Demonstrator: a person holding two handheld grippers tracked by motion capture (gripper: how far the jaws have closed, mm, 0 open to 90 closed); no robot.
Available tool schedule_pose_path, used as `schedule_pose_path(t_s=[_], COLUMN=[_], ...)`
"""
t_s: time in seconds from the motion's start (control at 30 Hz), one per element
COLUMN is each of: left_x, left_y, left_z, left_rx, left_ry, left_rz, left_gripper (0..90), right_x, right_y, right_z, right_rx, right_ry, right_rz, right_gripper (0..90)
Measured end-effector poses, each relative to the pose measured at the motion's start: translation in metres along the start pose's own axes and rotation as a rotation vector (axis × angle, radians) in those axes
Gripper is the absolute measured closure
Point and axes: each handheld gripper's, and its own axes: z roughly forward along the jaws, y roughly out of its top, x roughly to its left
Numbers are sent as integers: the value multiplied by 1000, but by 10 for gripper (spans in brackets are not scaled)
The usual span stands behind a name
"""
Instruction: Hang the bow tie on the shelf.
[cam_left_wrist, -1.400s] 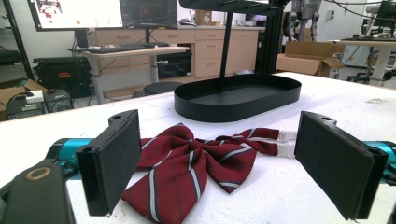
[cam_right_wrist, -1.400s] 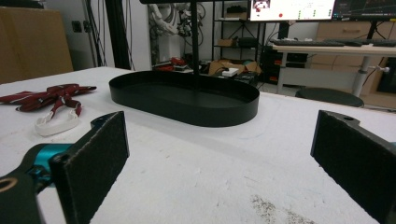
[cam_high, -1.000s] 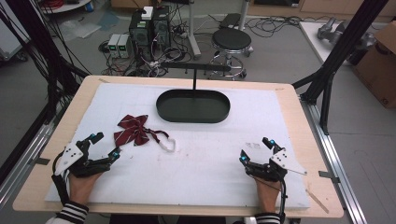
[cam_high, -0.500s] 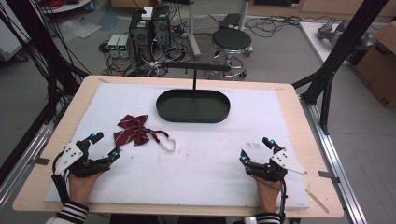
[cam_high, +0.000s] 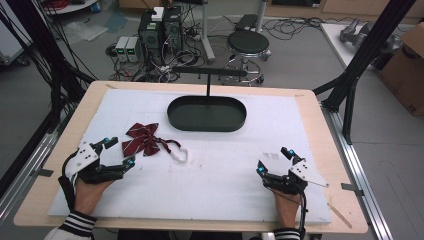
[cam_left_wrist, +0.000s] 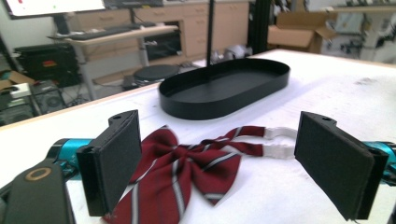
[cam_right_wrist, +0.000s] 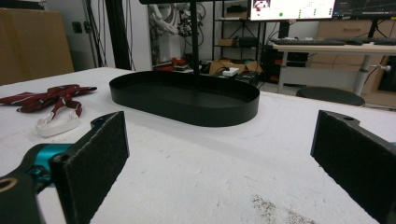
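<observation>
Left of centre in the high view, on the bench, a striped bow tie (cam_high: 145, 139) lies before the open-jawed left gripper (cam_high: 116, 152). Soft, light cloth is judged best pinched at its knot. The right gripper (cam_high: 274, 160) is held open, empty.

Bow tie (cam_high: 145, 138) — maroon, white-striped; tray (cam_high: 206, 114) black; table pad (cam_high: 220, 175) white.

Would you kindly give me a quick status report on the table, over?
Left gripper open, bow tie just ahead. Right gripper open, holding nothing. Black tray empty behind. Nothing in the way.
</observation>
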Motion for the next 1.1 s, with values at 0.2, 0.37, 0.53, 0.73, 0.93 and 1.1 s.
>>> schedule_pose_path(t_s=[0.2, 0.37, 0.53, 0.73, 0.93, 1.1], left_x=[-4, -10, -16, -31, -43, -51], left_y=[31, 45, 55, 64, 69, 72], left_z=[15, 30, 43, 67, 83, 97], left_rx=[77, 156, 198, 292, 338, 401], left_ry=[-31, -78, -116, -166, -207, -221], left_rz=[48, 65, 77, 115, 144, 142], left_gripper=[159, 159, 158, 160, 166, 167], right_x=[0, 0, 0, 0, 0, 0], right_y=[0, 0, 0, 0, 0, 0], right_z=[0, 0, 0, 0, 0, 0], right_rx=[0, 2, 2, 2, 1, 2], right_ry=[0, 1, 2, 2, 4, 6], right_rz=[-1, 3, 6, 10, 10, 12], right_gripper=[32, 32, 32, 32, 32, 32])
